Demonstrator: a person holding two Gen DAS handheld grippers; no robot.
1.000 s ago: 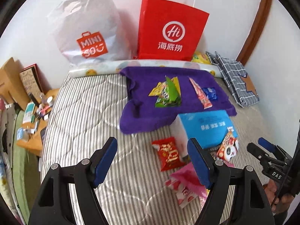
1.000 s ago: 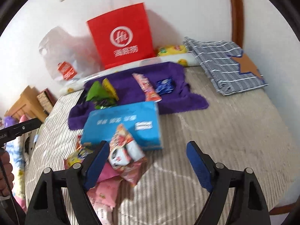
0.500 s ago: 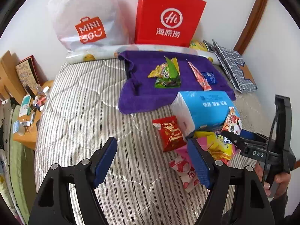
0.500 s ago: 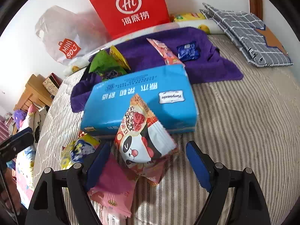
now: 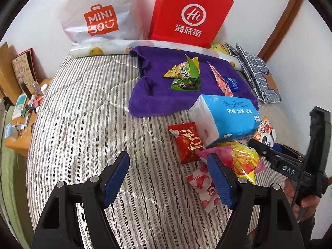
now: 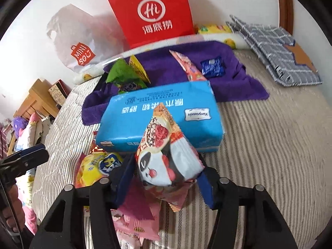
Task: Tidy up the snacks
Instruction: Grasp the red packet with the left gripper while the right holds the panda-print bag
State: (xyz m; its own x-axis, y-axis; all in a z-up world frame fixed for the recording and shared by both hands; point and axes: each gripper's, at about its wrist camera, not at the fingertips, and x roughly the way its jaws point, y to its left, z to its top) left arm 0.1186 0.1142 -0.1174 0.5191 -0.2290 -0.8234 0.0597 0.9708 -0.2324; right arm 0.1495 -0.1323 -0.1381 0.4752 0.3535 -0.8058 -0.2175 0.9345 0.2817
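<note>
My right gripper [image 6: 164,174] has its two fingers closed against the sides of a panda-print snack bag [image 6: 166,155] that leans on a blue tissue pack [image 6: 161,112]. The same bag [image 5: 265,132] shows in the left wrist view beyond my right gripper [image 5: 267,147]. My left gripper [image 5: 168,172] is open and empty above the striped bed. A red snack bag [image 5: 187,141], a yellow bag [image 5: 244,161], pink bags [image 5: 220,157] and a white strawberry packet [image 5: 204,186] lie in a pile. Green and yellow bags [image 5: 185,74], a long pink packet [image 5: 221,81] and a blue packet [image 5: 232,83] lie on a purple towel [image 5: 157,95].
A red paper bag [image 5: 186,16] and a white Miniso bag [image 5: 99,16] stand against the wall. A folded checked cloth [image 5: 255,72] lies at the right edge of the bed. A cluttered wooden bedside table [image 5: 22,112] is at the left.
My right gripper has moved forward and down and closed its fingers on the panda bag. My left gripper has moved forward towards the snack pile and stays open.
</note>
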